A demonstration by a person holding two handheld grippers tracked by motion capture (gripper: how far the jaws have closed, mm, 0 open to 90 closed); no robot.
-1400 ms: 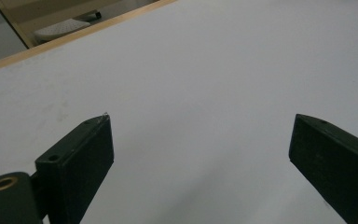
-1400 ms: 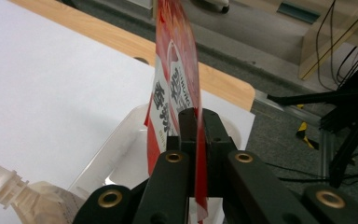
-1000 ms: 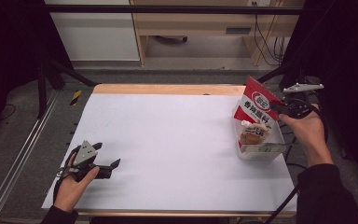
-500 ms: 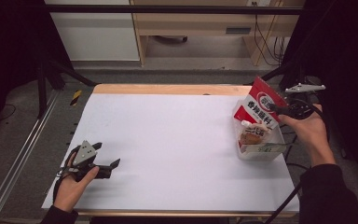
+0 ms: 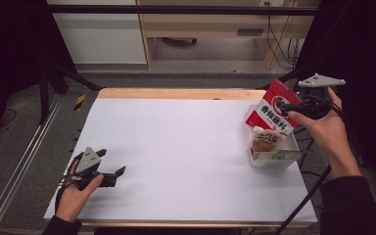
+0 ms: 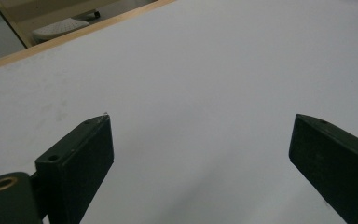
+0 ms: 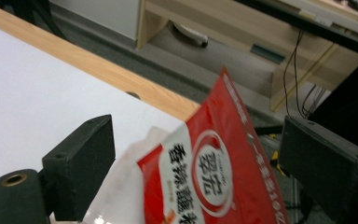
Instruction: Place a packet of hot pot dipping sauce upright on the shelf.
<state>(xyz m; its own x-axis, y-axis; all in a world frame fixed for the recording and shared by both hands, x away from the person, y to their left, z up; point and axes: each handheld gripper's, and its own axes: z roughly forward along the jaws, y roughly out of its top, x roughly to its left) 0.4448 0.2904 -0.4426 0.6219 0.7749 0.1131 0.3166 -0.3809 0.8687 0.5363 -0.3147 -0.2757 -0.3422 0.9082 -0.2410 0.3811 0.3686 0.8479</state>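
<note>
A red and white snack packet [image 5: 272,110] [image 7: 214,177] stands tilted in a clear plastic box [image 5: 274,160] at the table's right edge. A smaller brown-labelled packet [image 5: 266,142] sits in front of it in the same box. My right gripper [image 5: 284,106] [image 7: 198,127] hovers at the red packet's top corner. Its jaws have just been opening and now stand wide, with the packet's top between them and untouched by the pads. My left gripper [image 5: 111,162] [image 6: 203,122] rests open on the white tabletop at the near left, nothing between its jaws.
The white table [image 5: 176,147] has a wooden strip [image 5: 176,93] along its far edge. Beyond it are a grey floor, a wooden shelf unit [image 5: 215,24] and hanging cables [image 5: 274,39]. A metal rail [image 5: 19,166] runs along the left side.
The right gripper has opened, letting go of the red packet, and has risen a little. The packet stays leaning in the box. The left hand has not moved.
</note>
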